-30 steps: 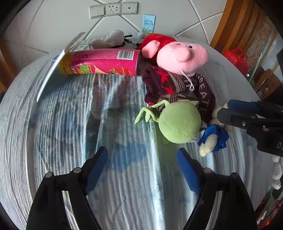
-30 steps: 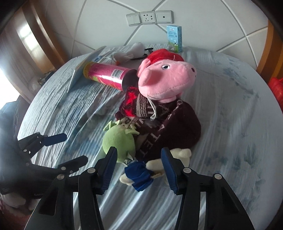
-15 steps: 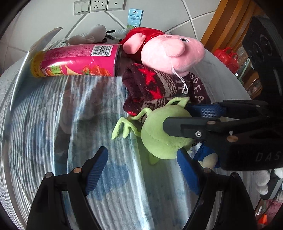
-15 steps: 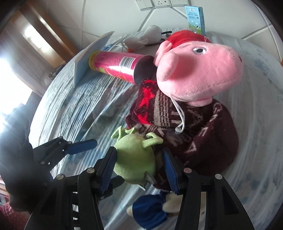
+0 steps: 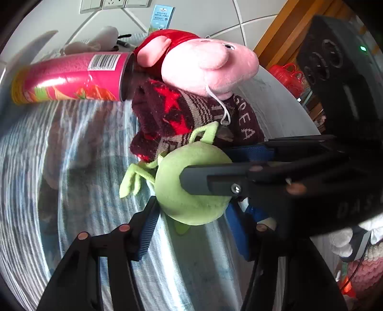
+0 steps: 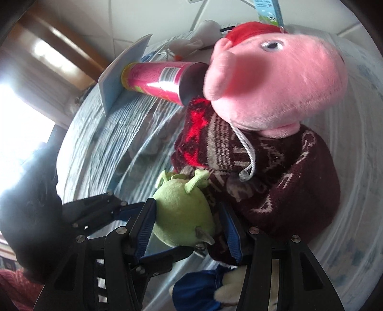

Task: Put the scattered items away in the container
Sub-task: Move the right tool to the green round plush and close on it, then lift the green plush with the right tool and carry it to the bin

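A round green plush toy (image 5: 186, 191) (image 6: 182, 215) lies on the blue striped cloth against a maroon knitted sweater (image 5: 167, 114) (image 6: 287, 179). My left gripper (image 5: 190, 205) is closing, its blue pads flanking the toy's near side without squeezing it. My right gripper (image 6: 188, 205) also straddles the toy, partly open, with its left pad against the plush. In the left wrist view the right gripper (image 5: 207, 165) reaches in from the right across the toy. In the right wrist view the left gripper's fingers (image 6: 112, 210) come in from the left.
A pink pig plush (image 5: 203, 64) (image 6: 275, 79) leans on the sweater. A pink snack can (image 5: 71, 79) (image 6: 155, 79) lies on its side, open end toward the pig. A blue-and-white toy (image 6: 205, 291) lies under my right gripper. A small carton (image 5: 160, 16) stands by the wall.
Both grippers came down and closed in on the green plush toy, the right one crossing in from the right. The left jaws have narrowed around the toy; the right jaws kept their width.
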The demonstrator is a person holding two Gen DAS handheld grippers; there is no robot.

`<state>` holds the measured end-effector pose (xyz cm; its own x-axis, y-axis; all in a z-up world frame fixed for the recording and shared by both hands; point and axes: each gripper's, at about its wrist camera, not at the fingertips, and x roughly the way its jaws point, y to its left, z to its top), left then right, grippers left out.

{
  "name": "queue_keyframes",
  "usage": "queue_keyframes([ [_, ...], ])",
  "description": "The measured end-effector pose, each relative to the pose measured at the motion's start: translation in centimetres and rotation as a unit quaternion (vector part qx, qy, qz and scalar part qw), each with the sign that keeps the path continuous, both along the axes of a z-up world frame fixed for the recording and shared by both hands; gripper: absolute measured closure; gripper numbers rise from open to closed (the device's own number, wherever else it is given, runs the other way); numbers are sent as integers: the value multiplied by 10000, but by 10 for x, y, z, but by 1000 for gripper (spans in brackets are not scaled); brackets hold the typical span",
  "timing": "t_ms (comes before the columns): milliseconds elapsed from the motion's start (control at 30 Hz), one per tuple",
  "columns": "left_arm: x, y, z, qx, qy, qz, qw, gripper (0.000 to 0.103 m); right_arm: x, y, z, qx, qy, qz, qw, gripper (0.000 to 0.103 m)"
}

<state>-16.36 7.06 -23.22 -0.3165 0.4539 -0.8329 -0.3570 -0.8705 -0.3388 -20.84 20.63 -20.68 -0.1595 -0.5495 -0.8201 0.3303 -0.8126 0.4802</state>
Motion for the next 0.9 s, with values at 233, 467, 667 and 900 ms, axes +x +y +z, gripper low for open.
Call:
queue_keyframes([
  [233,13,1,17,-318,231,23,9992,55,8,-6,18,-102,92,123,9998,58],
  [467,37,-18,46,-411,500,275,9975,56,21,-24,48,-191,408,410,9981,58],
  [667,65,-48,61,-536,569,742,9942,56,38,-57,54,-349,500,813,9948,58],
  [900,102,-77,65,-725,613,1426,9852,56,65,-100,58,-455,671,1540,9847,58],
])
